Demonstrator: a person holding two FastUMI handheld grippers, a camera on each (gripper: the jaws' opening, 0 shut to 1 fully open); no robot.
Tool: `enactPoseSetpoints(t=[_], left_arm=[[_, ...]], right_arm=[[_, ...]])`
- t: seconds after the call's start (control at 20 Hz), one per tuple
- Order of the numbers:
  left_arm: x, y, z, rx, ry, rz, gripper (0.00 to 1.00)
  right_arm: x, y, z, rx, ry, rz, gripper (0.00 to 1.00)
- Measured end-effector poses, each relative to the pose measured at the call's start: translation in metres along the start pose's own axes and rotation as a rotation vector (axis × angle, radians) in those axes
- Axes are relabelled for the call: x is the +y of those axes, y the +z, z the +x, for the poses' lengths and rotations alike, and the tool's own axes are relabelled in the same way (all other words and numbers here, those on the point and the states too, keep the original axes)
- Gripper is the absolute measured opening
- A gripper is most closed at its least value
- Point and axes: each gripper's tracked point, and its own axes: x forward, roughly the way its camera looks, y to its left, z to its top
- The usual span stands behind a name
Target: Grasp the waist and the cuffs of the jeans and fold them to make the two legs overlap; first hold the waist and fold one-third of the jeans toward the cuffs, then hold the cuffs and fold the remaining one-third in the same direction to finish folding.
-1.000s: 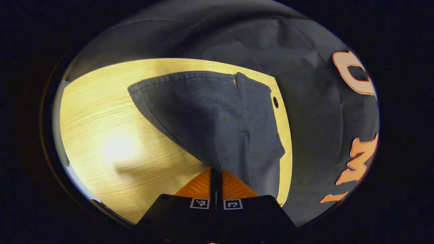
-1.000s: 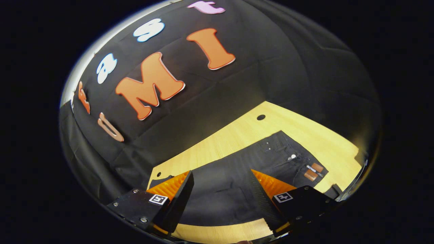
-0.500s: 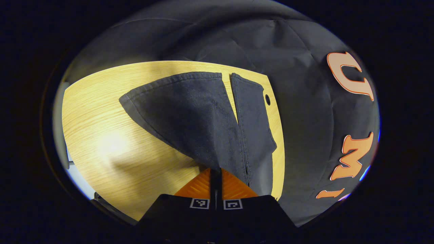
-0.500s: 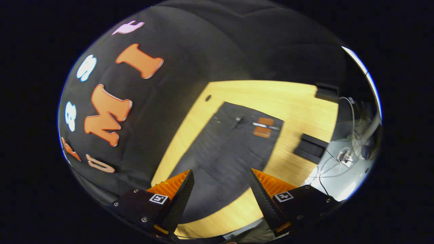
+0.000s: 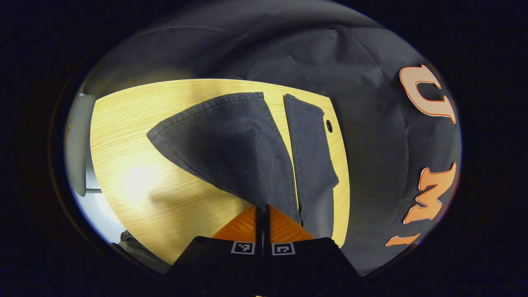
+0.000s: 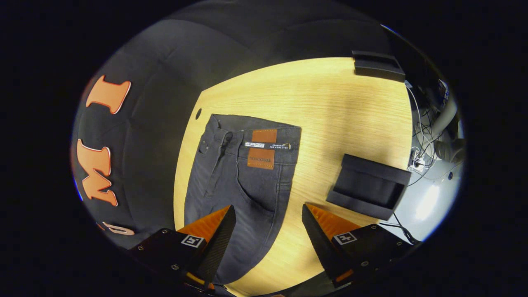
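The dark grey jeans lie flat on the light wooden desk, close to the desk edge that runs along the black booth wall. In the right gripper view the waist end lies farthest from the camera, its band carrying a brown leather patch and a small woven tag across it, with a front pocket seam curving below; a round hole in the desk sits just beside the waist corner on the wall side. The right tongs are spread wide and hang above the jeans and the bare desk beside them, touching nothing, one finger over the cloth and the other over wood. Beyond the jeans, on the side away from the wall, a black tray-like holder rests on the desk, and a second black holder sits at the far desk edge; cables trail on the floor past them. In the left gripper view the left tongs are pressed together on a fold of the jeans and hold one leg lifted off the desk, so its hemmed cuff fans out above the wood, while the other leg lies just beside it nearer the wall, a narrow strip of desk showing between the two.
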Motion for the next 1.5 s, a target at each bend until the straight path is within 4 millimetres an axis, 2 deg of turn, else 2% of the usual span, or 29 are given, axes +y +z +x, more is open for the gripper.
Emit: enactPoseSetpoints(t=[0.2, 0.3, 0.4, 0.5, 0.6, 0.7, 0.85, 1.1, 1.25, 1.4, 1.45, 1.5], left_arm=[[-0.009, 0.000, 0.000, -0.003, 0.009, -0.010, 0.01], [-0.013, -0.001, 0.002, -0.005, 0.008, -0.001, 0.01], [-0.015, -0.003, 0.003, -0.006, 0.012, 0.009, 0.01], [-0.015, -0.003, 0.004, -0.005, 0.019, 0.012, 0.01], [-0.012, -0.002, 0.004, -0.005, 0.029, 0.009, 0.01], [-0.008, -0.001, 0.002, -0.002, 0.042, 0.012, 0.01], [-0.004, -0.001, -0.009, 0.006, 0.069, 0.024, 0.01], [-0.014, -0.010, -0.034, 0.028, 0.113, 0.085, 0.01], [-0.021, -0.006, -0.053, 0.029, 0.168, 0.100, 0.01], [-0.022, -0.003, -0.058, 0.132, 0.277, 0.073, 0.00], [-0.030, -0.001, -0.055, 0.169, 0.288, 0.069, 0.01], [-0.034, 0.004, -0.044, 0.189, 0.315, 0.085, 0.01]], right_arm=[[0.011, 0.005, 0.017, 0.015, 0.013, -0.001, 0.93], [0.011, 0.006, 0.025, 0.014, -0.002, -0.001, 0.87], [0.009, 0.006, 0.032, 0.008, -0.035, -0.012, 0.74], [0.009, 0.004, 0.042, -0.001, -0.043, -0.060, 0.48], [0.013, 0.004, 0.049, 0.008, -0.059, -0.065, 0.11], [0.014, 0.003, 0.042, 0.030, -0.086, -0.097, 0.04], [0.024, 0.005, 0.029, 0.051, -0.062, -0.136, 0.03], [0.048, 0.016, -0.001, 0.076, 0.022, -0.146, 0.03], [0.079, 0.021, -0.011, 0.085, 0.053, -0.132, 0.03], [0.102, 0.024, -0.009, 0.063, 0.039, -0.143, 0.03], [0.113, 0.025, -0.007, 0.065, 0.045, -0.134, 0.03], [0.126, 0.027, -0.004, 0.066, 0.048, -0.128, 0.03]])
